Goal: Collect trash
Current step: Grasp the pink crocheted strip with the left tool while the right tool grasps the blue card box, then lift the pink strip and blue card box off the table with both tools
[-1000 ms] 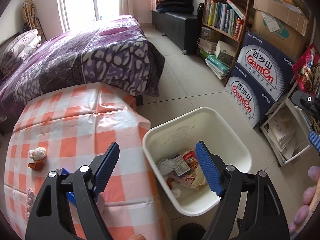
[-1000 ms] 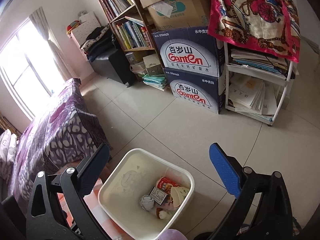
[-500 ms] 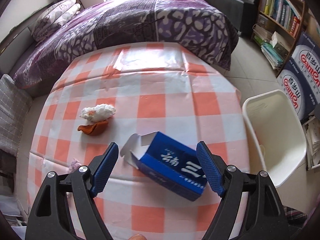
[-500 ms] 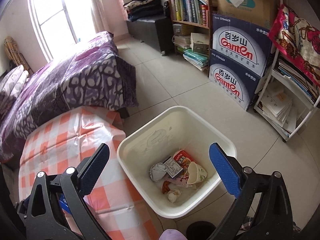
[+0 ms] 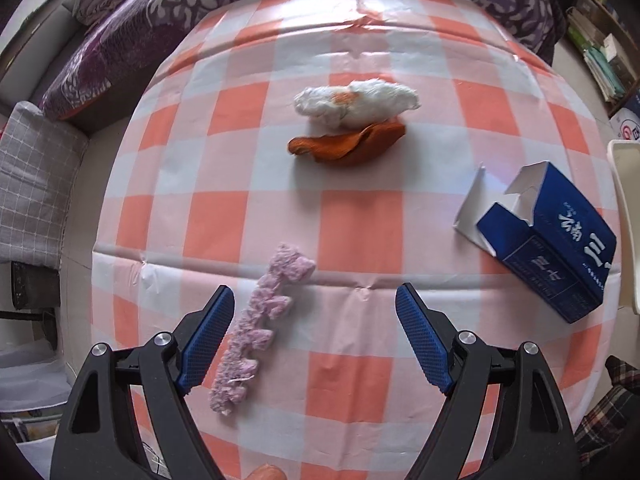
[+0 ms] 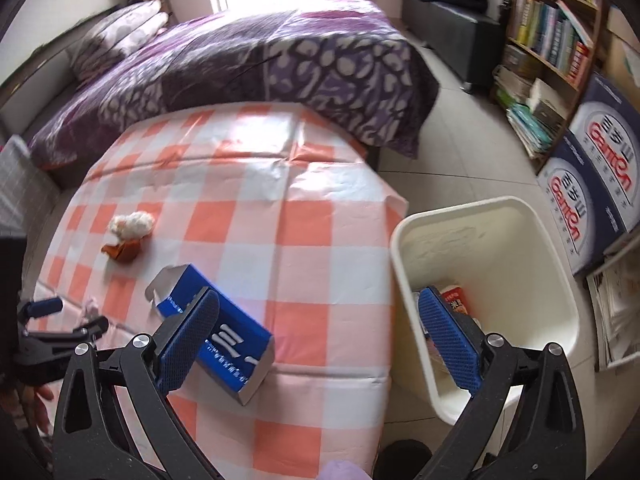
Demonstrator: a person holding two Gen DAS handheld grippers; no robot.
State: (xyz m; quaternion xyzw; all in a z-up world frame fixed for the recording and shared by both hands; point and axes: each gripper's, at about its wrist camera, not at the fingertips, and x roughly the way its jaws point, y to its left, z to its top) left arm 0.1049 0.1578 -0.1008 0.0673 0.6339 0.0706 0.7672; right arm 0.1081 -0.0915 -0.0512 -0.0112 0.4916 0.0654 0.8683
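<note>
Checked tablecloth (image 5: 360, 232), fuzzy pink strip (image 5: 260, 320), perhaps yarn, left tool (image 5: 316, 336) released, right tool (image 6: 320, 336) released.

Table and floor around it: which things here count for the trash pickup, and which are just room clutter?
For the job: pink fluffy strip, white wad, orange scrap, open blue carton, white bin, checked table they lie on.

Just lying about: bed, bookshelf, water boxes.

Table (image 5: 360, 240): my surface, orange-and-white checked cloth.
Twelve o'clock: white wad (image 5: 356, 102) touching orange scrap (image 5: 346, 146).
Three o'clock: open blue carton (image 5: 560, 252).
Seven o'clock: pink fluffy strip (image 5: 260, 324).
</note>
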